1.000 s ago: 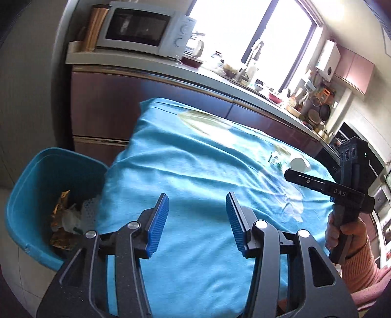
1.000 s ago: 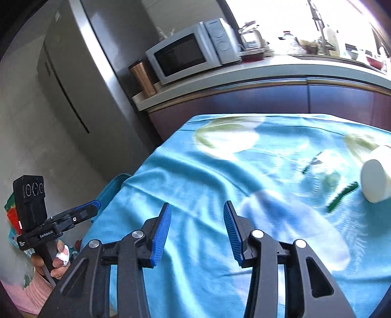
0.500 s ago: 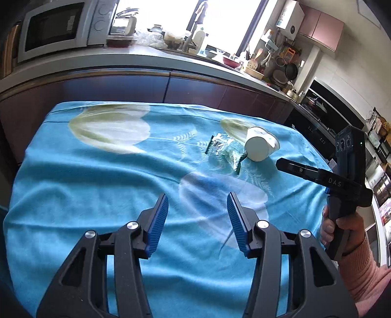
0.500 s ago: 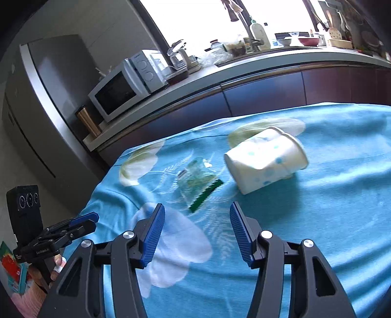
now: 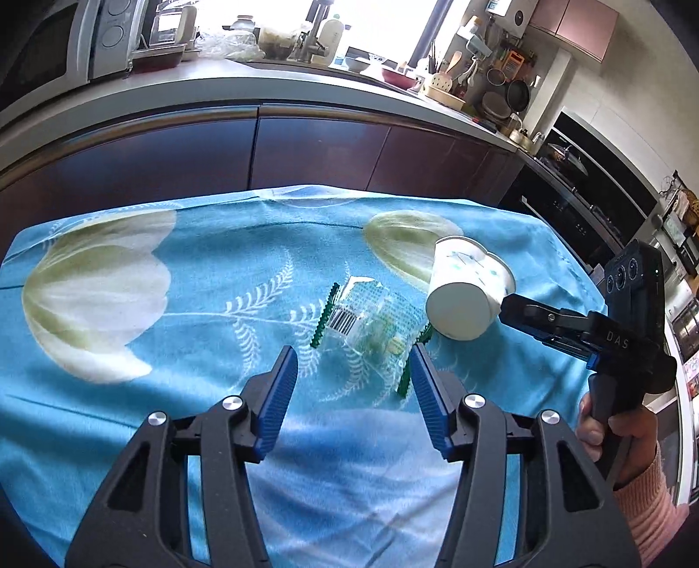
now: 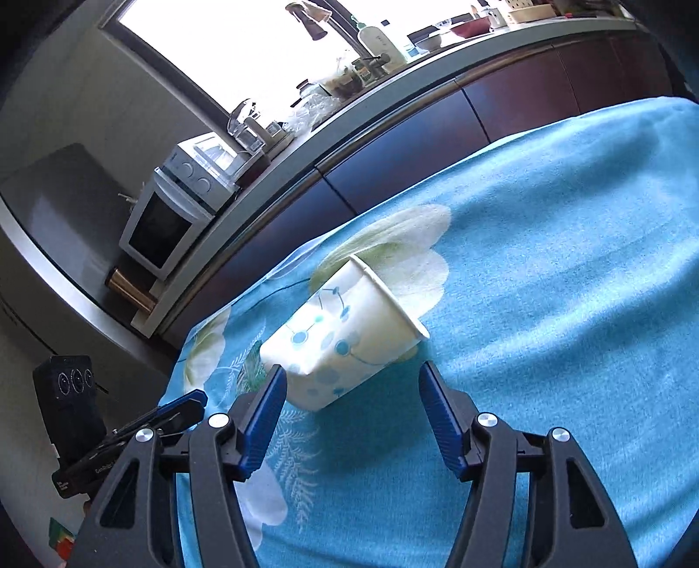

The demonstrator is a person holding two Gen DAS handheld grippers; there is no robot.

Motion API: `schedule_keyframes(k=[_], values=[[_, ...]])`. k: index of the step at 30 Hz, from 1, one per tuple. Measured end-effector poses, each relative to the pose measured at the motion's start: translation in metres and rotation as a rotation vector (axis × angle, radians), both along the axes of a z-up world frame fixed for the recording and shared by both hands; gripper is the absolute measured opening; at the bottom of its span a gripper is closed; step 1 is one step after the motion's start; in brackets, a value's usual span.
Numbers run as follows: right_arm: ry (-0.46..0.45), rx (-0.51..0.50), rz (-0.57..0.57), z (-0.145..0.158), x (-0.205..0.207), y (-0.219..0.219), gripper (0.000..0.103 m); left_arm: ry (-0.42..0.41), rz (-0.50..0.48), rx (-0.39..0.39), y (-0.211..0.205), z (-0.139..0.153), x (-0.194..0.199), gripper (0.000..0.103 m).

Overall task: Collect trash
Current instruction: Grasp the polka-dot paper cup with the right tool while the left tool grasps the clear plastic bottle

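While both jaws have just been widening on nothing, I log my left gripper before the clear wrapper at centre frame and my right gripper before the tipped paper cup, both on the blue tablecloth.

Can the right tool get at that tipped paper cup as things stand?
Probably yes: the paper cup lies on its side just ahead of the open right tool, whose jaws have just been opening; nothing between them.

microwave cropped at edge, wrapper print unreadable
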State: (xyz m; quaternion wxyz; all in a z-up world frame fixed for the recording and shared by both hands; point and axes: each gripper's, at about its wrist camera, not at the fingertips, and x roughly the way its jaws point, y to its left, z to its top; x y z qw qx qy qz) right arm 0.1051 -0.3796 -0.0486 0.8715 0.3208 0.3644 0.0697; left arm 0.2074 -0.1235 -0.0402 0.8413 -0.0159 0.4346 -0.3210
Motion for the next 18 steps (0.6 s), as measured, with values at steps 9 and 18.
schedule_keyframes(k=[9, 18], values=[[-0.009, 0.112, 0.001, -0.008, 0.017, -0.01, 0.061, 0.054, -0.034, 0.044, -0.028, -0.022, 0.028, 0.058], [-0.015, 0.164, 0.022, -0.01, 0.03, -0.011, 0.048, 0.023, -0.079, 0.085, -0.039, -0.027, 0.027, 0.054]])
